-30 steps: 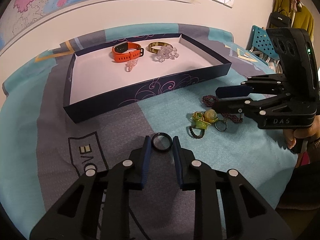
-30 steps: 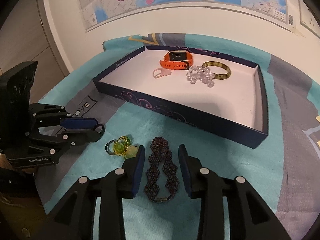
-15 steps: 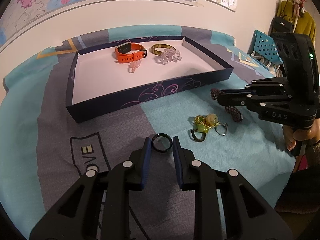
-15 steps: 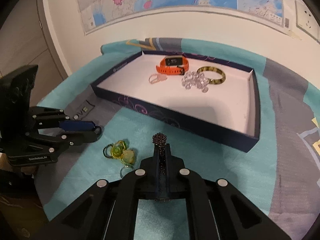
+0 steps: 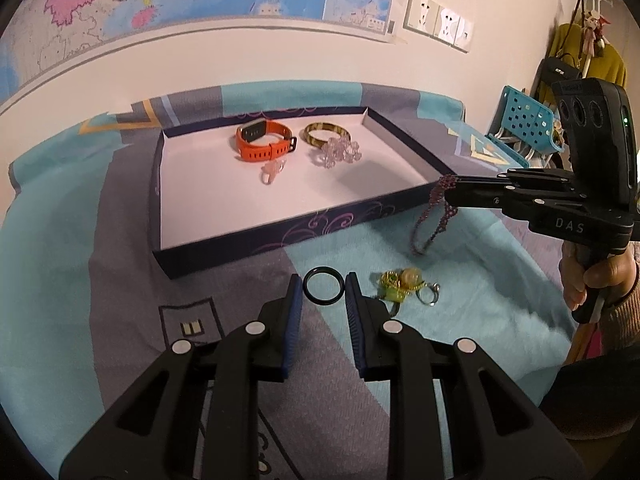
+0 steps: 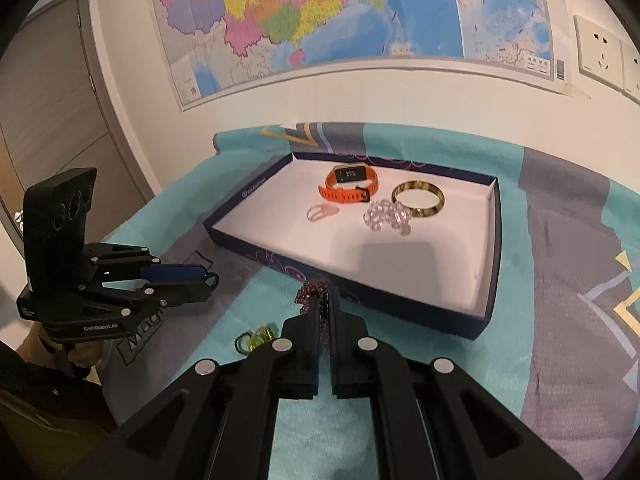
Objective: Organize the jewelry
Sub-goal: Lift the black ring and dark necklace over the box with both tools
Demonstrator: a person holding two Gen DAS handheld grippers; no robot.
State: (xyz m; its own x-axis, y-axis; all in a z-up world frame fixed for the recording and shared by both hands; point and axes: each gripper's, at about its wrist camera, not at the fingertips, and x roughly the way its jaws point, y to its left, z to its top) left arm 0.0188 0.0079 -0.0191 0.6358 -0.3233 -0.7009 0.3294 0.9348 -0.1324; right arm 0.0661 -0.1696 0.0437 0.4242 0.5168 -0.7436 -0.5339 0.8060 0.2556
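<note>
Right claw point(image 6: 325, 300) clamped on dark beaded bracelet point(image 5: 434, 216), lifted off cloth near the tray's point(image 5: 280, 236) front wall, most of it hidden between fingers in right view; left claw point(image 5: 324, 292) pinches black ring point(image 5: 324, 285); green-yellow trinkets point(image 5: 400, 283) partly occluded.
</note>
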